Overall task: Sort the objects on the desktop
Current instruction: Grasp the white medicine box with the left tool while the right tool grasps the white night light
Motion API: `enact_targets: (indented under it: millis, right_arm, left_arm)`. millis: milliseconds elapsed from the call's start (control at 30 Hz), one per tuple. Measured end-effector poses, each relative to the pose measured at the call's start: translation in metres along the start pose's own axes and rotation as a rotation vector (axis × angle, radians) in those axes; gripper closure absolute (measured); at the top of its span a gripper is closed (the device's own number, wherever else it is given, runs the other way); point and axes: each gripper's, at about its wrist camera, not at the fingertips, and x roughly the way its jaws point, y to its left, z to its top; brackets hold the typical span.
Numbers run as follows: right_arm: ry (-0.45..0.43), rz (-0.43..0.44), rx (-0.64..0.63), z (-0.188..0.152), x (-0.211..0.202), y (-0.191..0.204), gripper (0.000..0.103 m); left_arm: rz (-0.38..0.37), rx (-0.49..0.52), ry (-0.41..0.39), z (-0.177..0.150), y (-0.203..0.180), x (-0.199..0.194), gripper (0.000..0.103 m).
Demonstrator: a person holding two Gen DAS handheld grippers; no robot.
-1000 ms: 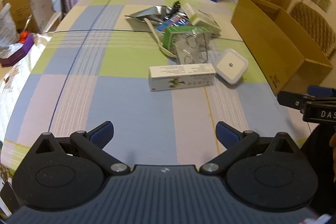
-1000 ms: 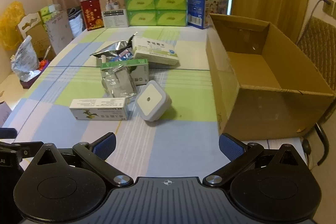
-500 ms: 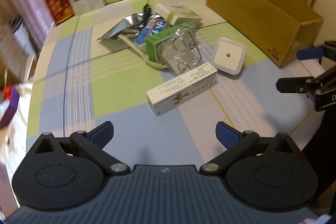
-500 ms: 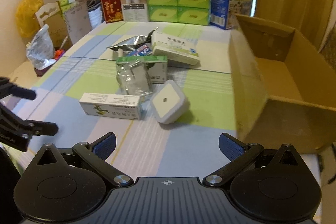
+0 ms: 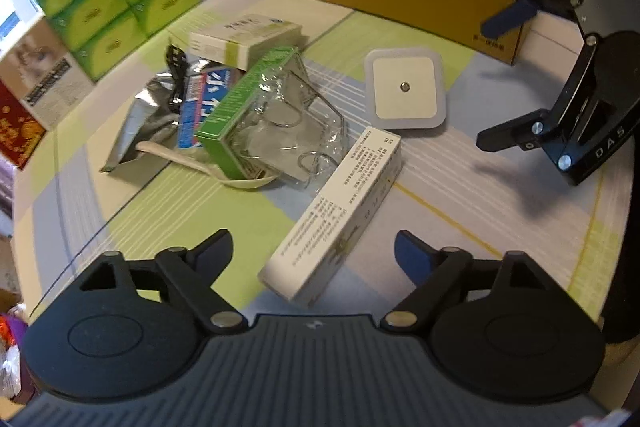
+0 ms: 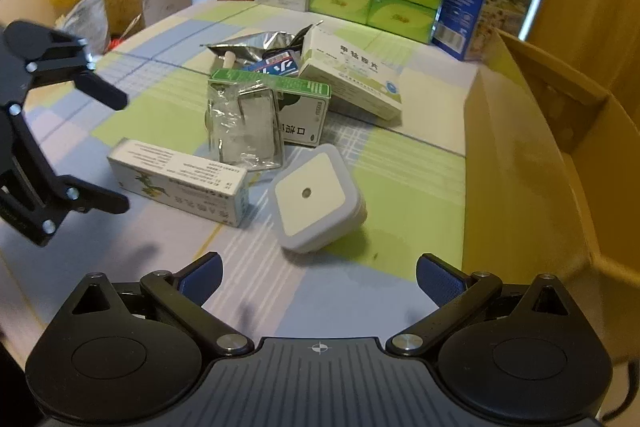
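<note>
Left wrist view puts our left gripper (image 5: 314,251) low over the checked tablecloth (image 5: 132,219), jaws spread wide and holding nothing, and the near end of the long white carton (image 5: 338,217) lies right between the two blue pads, touching neither as far as we can see. Just beyond it we get the crumpled clear plastic pack (image 5: 286,125) lying against the green box (image 5: 240,107), with the square white night light (image 5: 405,89) off to the right of them. Over on the right wrist view, our right gripper (image 6: 318,277) is equally wide open and empty, and that night light (image 6: 314,197) sits tilted just ahead of its pads, a touch left of centre, clear of both. Farther back we see the white medicine box (image 6: 352,77) propped on the heap, and the open cardboard box (image 6: 532,147) stands along the right side of the table.
</note>
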Motion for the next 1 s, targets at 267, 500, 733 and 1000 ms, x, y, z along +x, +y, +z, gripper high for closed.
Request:
enact_targets:
  millis: [267, 500, 733, 1000]
  right_arm:
    - [0.011, -0.070, -0.259, 0.007, 0.036, 0.016, 0.002]
    - [0.013, -0.060, -0.274, 0.008, 0.056, 0.012, 0.028]
    - [0.049, 0.024, -0.030, 0.009, 0.038, -0.005, 0.041]
    - [0.020, 0.024, 0.070, -0.012, 0.011, -0.003, 0.040]
  left_arm:
    - [-0.062, -0.027, 0.025, 0.001, 0.003, 0.025, 0.038]
    - [-0.085, -0.268, 0.021, -0.008, 0.011, 0.020, 0.070]
    - [-0.101, -0.499, 0.025, -0.019, -0.003, 0.006, 0.074]
    - [0.018, -0.386, -0.044, -0.013, -0.031, -0.001, 0.065]
